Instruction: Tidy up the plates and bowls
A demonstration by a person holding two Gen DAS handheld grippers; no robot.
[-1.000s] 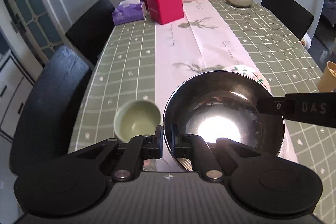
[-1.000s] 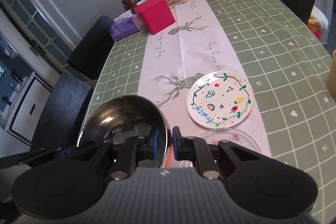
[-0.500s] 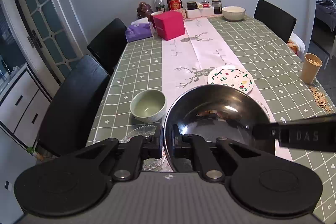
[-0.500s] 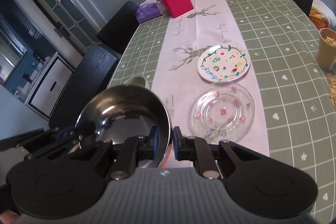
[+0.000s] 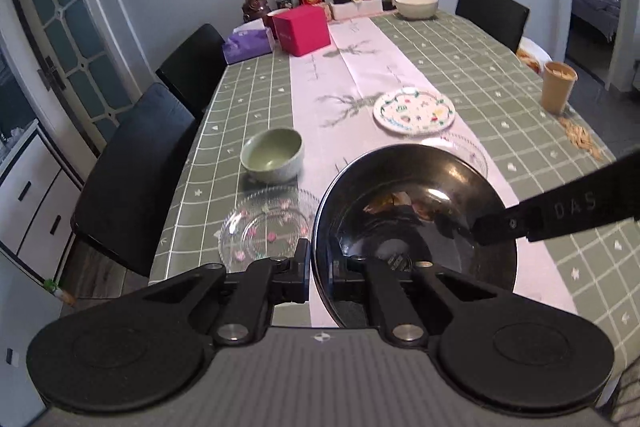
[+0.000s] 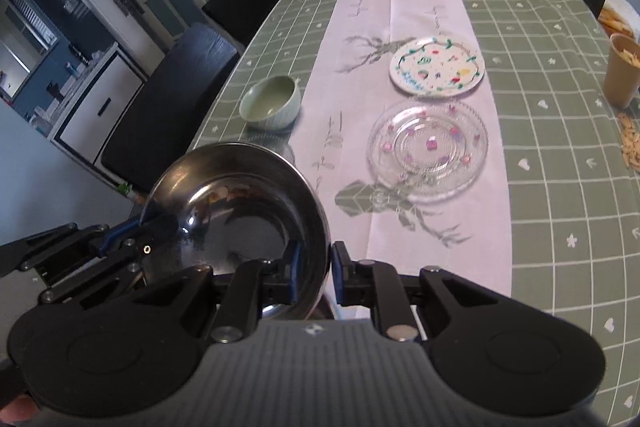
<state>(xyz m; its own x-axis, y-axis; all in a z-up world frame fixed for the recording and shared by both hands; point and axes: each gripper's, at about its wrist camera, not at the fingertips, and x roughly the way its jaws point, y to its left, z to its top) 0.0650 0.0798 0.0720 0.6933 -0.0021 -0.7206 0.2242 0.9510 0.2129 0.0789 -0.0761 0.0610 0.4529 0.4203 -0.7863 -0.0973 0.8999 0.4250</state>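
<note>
Both grippers hold one steel bowl (image 5: 412, 223) in the air above the table's near end. My left gripper (image 5: 319, 267) is shut on its left rim. My right gripper (image 6: 313, 269) is shut on its right rim; the bowl (image 6: 240, 211) fills the lower left of the right wrist view. On the table lie a green ceramic bowl (image 5: 273, 155) (image 6: 271, 101), a clear glass plate (image 5: 266, 227) at the near left edge, a second clear glass plate (image 6: 429, 147) on the runner, and a painted white plate (image 5: 414, 111) (image 6: 438, 70).
A tan cup (image 5: 558, 87) and scattered seeds (image 5: 582, 141) are at the right edge. A pink box (image 5: 303, 29), purple tissue box (image 5: 248, 45), bottles, jars and a white bowl (image 5: 416, 5) stand at the far end. Black chairs (image 5: 136, 163) line the left side.
Both grippers have lifted the steel bowl up and back toward the near end; the plates and green bowl now show farther below.
</note>
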